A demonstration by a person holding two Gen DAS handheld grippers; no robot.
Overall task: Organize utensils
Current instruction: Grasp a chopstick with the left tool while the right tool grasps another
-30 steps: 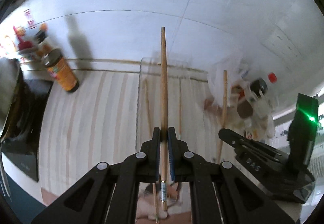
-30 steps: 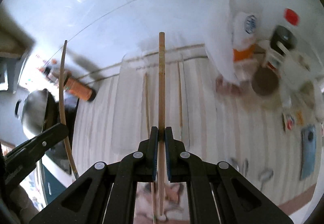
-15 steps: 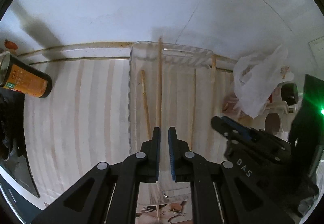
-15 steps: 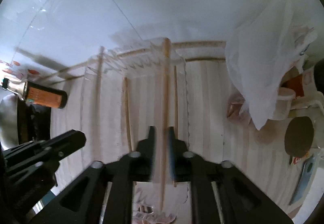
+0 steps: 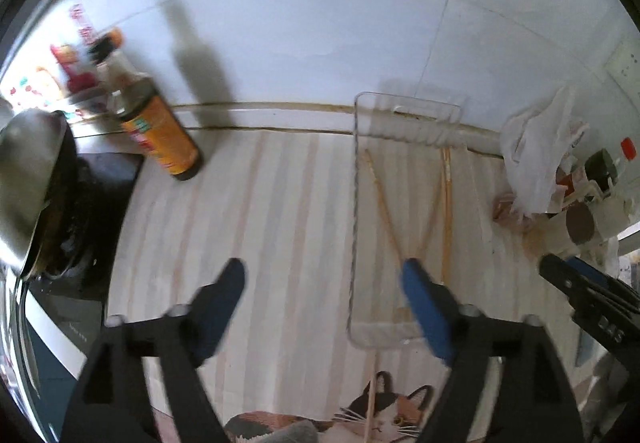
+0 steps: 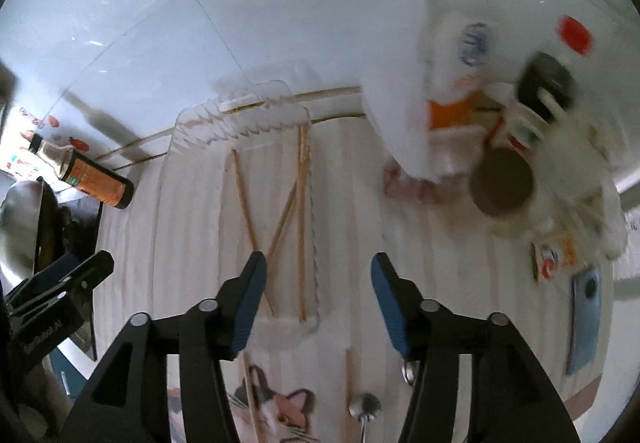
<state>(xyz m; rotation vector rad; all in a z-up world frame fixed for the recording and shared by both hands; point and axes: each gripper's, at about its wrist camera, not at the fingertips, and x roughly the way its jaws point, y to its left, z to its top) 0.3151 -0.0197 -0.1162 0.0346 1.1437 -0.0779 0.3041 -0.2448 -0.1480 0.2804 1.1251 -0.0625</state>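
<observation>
A clear plastic tray point(image 5: 354, 203) lies on the striped mat against the wall, also in the right wrist view point(image 6: 172, 151). Several wooden chopsticks point(image 5: 386, 215) lie inside it, some crossed, also in the right wrist view point(image 6: 300, 211). My left gripper point(image 5: 324, 283) is open and empty, above the tray's near left part. My right gripper point(image 6: 318, 273) is open and empty, above the tray's near right edge. One more chopstick point(image 5: 372, 395) lies below the tray over a cat picture. Spoons point(image 6: 364, 409) lie near the front.
A sauce bottle point(image 5: 160, 135) stands at the back left beside a dark stove with a pan point(image 5: 24, 179). A white plastic bag point(image 6: 400, 115), cups and jars point(image 6: 502, 183) crowd the back right. A blue phone point(image 6: 586, 319) lies at the right.
Both grippers held a chopstick a second ago. They lowered them into the tray, opened wide and pulled back; the chopsticks now lie in the tray.
</observation>
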